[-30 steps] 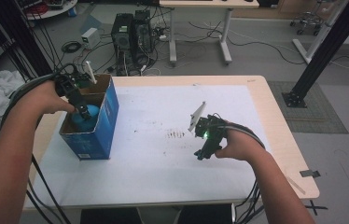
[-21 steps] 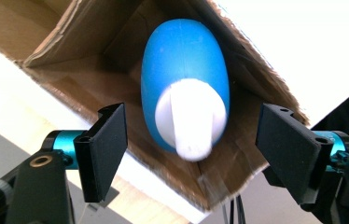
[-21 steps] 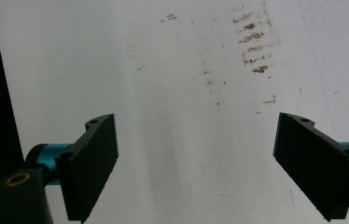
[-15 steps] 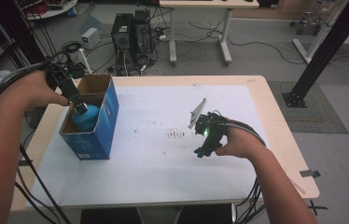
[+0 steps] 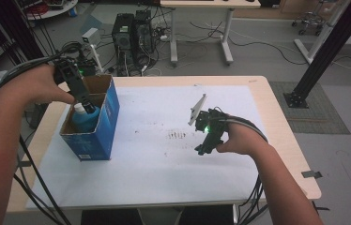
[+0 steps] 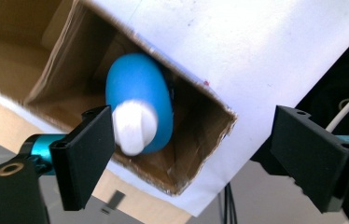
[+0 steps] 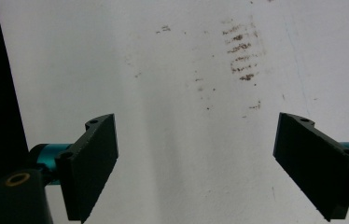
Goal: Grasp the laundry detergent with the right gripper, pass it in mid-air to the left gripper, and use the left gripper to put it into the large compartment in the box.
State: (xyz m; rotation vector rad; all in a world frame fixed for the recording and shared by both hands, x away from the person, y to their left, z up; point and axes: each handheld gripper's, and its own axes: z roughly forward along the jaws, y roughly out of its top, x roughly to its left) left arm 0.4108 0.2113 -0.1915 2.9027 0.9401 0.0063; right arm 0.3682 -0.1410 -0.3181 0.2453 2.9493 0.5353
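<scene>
Over the blue cardboard box [image 5: 99, 127], the left gripper [image 6: 193, 154] has just been spreading its fingers [image 6: 86, 156], released from the blue bottle [image 6: 140, 100] standing inside; the right gripper's [image 7: 196, 163] fingers [image 7: 91, 161] gape empty above the table [image 5: 267, 101].

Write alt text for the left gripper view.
A blue bottle with a white cap lies inside an open cardboard box, seen from just above. The left tongs stand open with nothing between the jaws, which have just been opening. The box sits on white paper.
</scene>
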